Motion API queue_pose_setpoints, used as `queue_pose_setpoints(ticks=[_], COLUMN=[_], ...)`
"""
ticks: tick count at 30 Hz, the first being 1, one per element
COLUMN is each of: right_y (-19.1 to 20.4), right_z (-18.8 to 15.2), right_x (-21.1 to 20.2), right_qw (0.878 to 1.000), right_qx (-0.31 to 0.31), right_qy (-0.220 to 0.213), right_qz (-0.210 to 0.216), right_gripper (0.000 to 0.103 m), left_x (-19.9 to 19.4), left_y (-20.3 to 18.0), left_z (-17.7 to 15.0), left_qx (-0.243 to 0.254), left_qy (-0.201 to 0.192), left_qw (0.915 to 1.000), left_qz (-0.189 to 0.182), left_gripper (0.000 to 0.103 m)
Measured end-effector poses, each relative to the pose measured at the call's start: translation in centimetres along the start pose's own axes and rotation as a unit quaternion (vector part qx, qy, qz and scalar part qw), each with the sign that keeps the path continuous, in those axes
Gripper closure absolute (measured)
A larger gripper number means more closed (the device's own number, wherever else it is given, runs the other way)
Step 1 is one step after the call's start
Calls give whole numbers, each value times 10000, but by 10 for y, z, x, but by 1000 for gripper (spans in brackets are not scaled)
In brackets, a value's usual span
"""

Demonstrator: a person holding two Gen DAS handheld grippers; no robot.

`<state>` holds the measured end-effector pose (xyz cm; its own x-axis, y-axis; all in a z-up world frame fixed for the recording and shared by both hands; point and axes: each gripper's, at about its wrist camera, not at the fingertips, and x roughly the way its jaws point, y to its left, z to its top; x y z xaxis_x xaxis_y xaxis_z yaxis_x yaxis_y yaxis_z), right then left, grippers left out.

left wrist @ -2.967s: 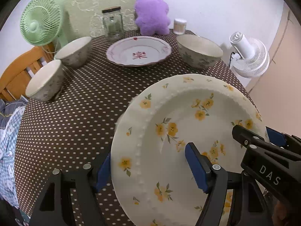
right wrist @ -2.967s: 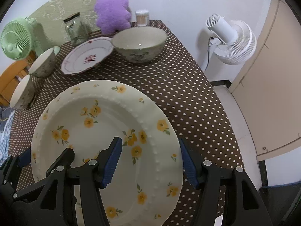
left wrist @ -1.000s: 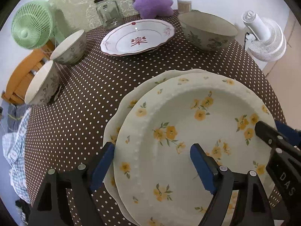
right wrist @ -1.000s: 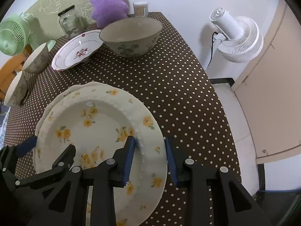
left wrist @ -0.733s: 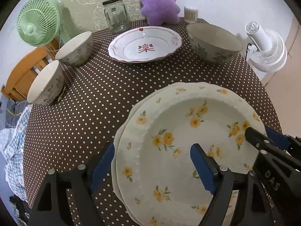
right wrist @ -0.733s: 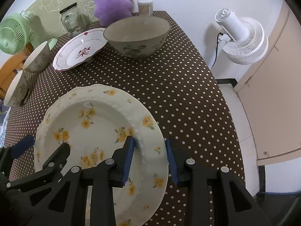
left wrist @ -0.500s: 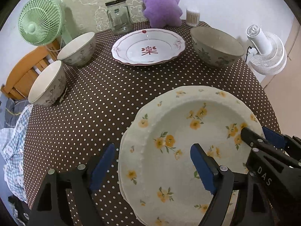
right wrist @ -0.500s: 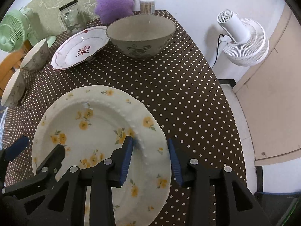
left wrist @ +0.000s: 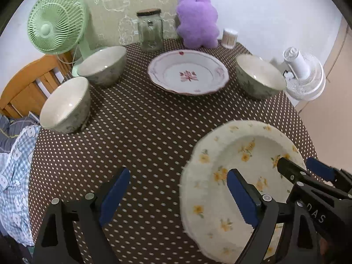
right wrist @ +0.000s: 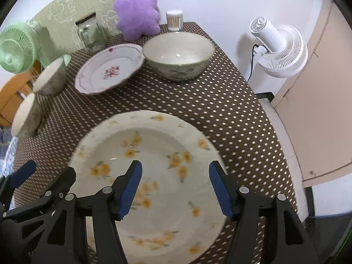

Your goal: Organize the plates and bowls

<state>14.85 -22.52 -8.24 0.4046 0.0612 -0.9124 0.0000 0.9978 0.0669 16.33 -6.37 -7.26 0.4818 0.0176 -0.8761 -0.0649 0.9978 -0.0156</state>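
Observation:
A cream plate with yellow flowers (left wrist: 237, 167) (right wrist: 154, 154) lies on the dotted tablecloth near the front edge, stacked on a like plate. My right gripper (right wrist: 176, 187) is open just above its near rim. My left gripper (left wrist: 176, 193) is open and empty to the plate's left; its right finger overlaps the rim. A pink-flowered plate (left wrist: 188, 74) (right wrist: 110, 70) lies at the back. A large bowl (left wrist: 259, 77) (right wrist: 178, 55) stands back right. Two smaller bowls (left wrist: 101, 65) (left wrist: 66, 103) stand at the left.
A green fan (left wrist: 55, 22), a glass jar (left wrist: 150, 29), a purple plush toy (left wrist: 197, 24) and a toothpick holder (left wrist: 230, 37) line the table's back. A white fan (right wrist: 279, 50) stands on the floor right. A wooden chair (left wrist: 26, 88) is at left.
My right gripper has opened and let go of the yellow-flowered plate, which now rests on the plate below. My left gripper has moved left, off the plate.

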Motion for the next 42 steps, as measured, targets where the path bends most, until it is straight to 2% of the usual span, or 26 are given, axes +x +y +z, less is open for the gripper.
queue_pose_setpoints(ticks=[10, 15, 21, 28, 30, 36, 42], right_y=[55, 72, 78, 75, 78, 82, 82], right_z=[11, 27, 53, 87, 97, 114, 125], right_x=[-25, -25, -16, 23, 33, 57, 81], right_qw=[9981, 9961, 9944, 9938, 9940, 9944, 9948], right_qx=[349, 528, 555, 624, 621, 602, 751], right_qy=[-501, -708, -902, -869, -843, -775, -548], right_qz=[-116, -29, 55, 303, 331, 403, 421], right_gripper=[36, 36, 36, 37, 37, 37, 47], left_x=[-12, -5, 11, 51, 63, 85, 108], left_y=[53, 65, 70, 57, 53, 45, 40], left_z=[31, 55, 78, 102, 109, 129, 136], left_qx=[136, 292, 150, 201, 181, 201, 185], left_qy=[-284, -470, -542, -388, -243, -247, -161], left_qw=[9994, 9984, 9984, 9990, 9995, 9993, 9993], left_qz=[-158, -134, -81, 42, 36, 183, 296], left_gripper=[12, 14, 14, 18, 23, 23, 26])
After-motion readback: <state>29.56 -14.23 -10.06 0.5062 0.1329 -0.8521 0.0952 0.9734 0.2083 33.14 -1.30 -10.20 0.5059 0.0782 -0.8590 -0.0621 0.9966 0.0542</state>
